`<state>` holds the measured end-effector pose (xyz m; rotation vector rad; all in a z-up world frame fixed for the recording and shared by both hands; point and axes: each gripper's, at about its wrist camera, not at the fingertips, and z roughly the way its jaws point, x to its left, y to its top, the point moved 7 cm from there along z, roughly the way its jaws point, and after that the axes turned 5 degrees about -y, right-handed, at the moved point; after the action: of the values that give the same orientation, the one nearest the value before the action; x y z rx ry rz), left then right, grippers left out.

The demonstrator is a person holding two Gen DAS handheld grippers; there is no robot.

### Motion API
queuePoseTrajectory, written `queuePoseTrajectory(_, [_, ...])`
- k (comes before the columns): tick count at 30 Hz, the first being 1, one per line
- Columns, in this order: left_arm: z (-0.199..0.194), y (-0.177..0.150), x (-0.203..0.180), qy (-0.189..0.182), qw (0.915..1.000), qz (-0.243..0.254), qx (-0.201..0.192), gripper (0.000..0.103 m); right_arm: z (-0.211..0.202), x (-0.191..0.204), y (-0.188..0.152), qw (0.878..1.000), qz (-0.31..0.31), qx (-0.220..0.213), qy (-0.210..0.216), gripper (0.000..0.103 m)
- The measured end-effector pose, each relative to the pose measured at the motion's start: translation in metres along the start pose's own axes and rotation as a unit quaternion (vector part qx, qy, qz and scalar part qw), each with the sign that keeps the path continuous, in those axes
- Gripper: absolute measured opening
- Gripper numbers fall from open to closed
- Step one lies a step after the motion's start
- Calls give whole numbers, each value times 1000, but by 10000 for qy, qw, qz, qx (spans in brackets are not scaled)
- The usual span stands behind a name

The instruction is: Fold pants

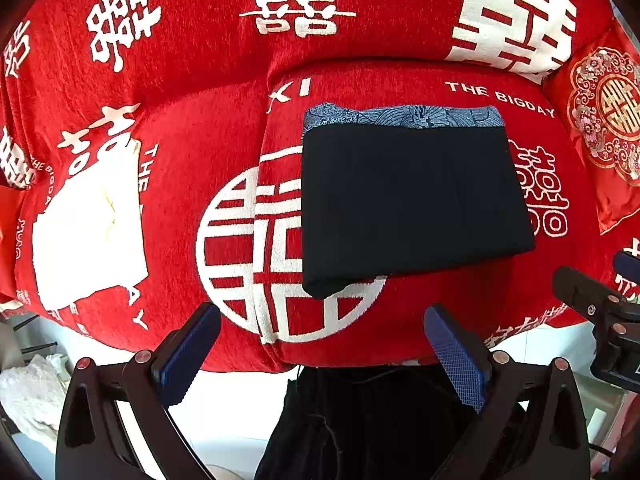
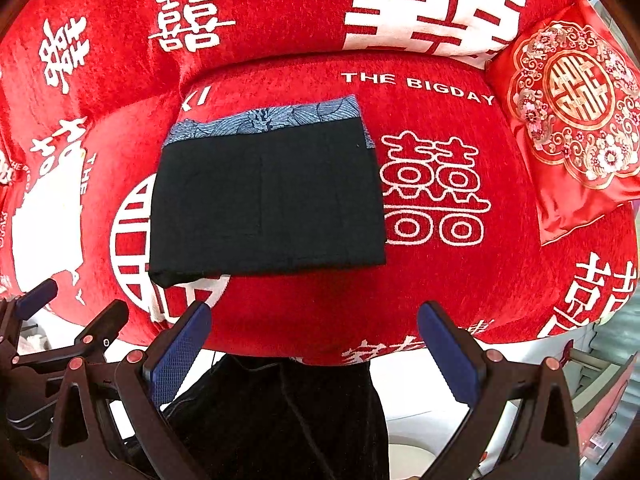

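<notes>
On sofa | folded pants beyond spread fingers

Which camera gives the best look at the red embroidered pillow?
The right wrist view. There the pillow shows almost whole, with its gold medallion and floral border clear, leaning at the sofa's right end. In the left wrist view the pillow sits at the frame's right edge, partly cut off and more distorted.

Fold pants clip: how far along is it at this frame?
Looks essentially done: the black pants lie as a compact rectangle on the red sofa cover, patterned blue waistband at the far edge. Nothing in hand; left gripper and right gripper open, pulled clear. Little visibly left.
</notes>
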<state>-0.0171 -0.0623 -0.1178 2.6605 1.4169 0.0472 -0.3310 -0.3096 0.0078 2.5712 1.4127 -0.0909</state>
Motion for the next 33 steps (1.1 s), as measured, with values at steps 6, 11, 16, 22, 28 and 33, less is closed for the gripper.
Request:
queuePoseTrajectory(6, [-1, 3, 1, 38, 10000, -35, -5, 102, 1, -2, 2, 10000, -23, 9, -10, 103])
queuePoseTrajectory(11, [-1, 5, 0, 52, 10000, -20, -12, 102, 1, -3, 3, 10000, -31, 16, -21, 103])
queuePoseTrajectory(16, [0, 7, -3, 112, 9999, 74, -15, 102, 2, -3, 5, 10000, -38, 17, -36, 103])
queuePoseTrajectory(22, [3, 8, -7, 159, 9997, 184, 5, 102, 4, -9, 8, 10000, -55, 30, -69, 103])
queuePoseTrajectory(28, [4, 9, -9, 219, 9995, 246, 0, 102, 7, -11, 9, 9999, -93, 65, -86, 103])
queuePoseTrajectory(33, [5, 10, -9, 205, 9995, 232, -5, 102, 7, -9, 11, 9999, -117, 70, -89, 103])
